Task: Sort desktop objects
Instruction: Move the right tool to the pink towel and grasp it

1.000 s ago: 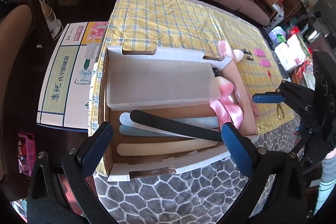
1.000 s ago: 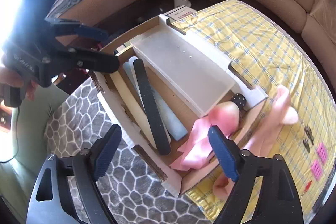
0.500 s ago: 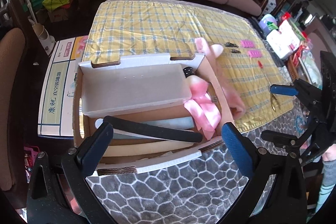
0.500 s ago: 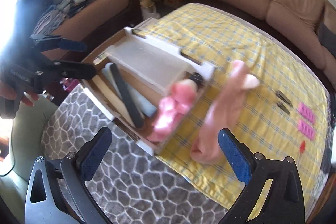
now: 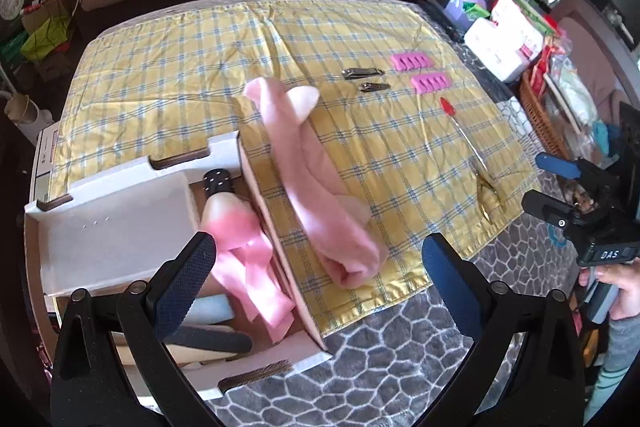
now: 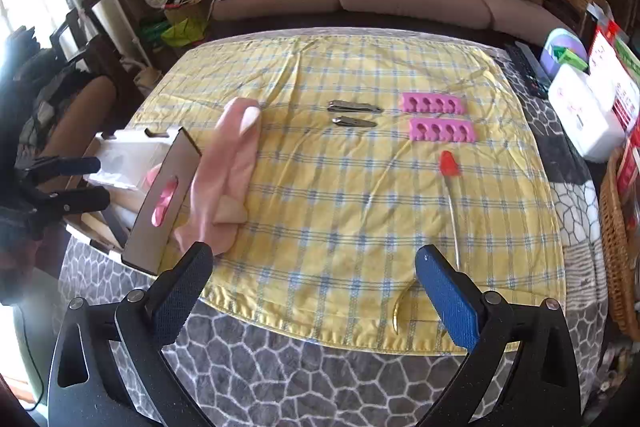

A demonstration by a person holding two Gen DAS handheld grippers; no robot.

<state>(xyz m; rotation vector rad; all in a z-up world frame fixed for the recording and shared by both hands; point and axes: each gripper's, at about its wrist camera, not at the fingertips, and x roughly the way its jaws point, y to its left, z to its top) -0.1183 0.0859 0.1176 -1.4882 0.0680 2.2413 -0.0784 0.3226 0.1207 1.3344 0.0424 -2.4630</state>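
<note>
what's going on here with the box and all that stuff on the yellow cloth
A person is sorting manicure bits into a cardboard box with two handheld grippers. Both the left gripper and the right gripper are open and hold nothing. The box already has nail files and a pink ribbon. A pink sock lies beside it; two nail clippers, two toe separators and a red-tipped tool wait on the cloth.

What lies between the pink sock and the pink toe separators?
Two metal nail clippers on the yellow cloth, between the sock and separators; clearest in the right wrist view.

left wrist: over box [image 5: 120, 227] | right wrist: over cloth [image 6: 340, 187] | shared: cloth
</note>
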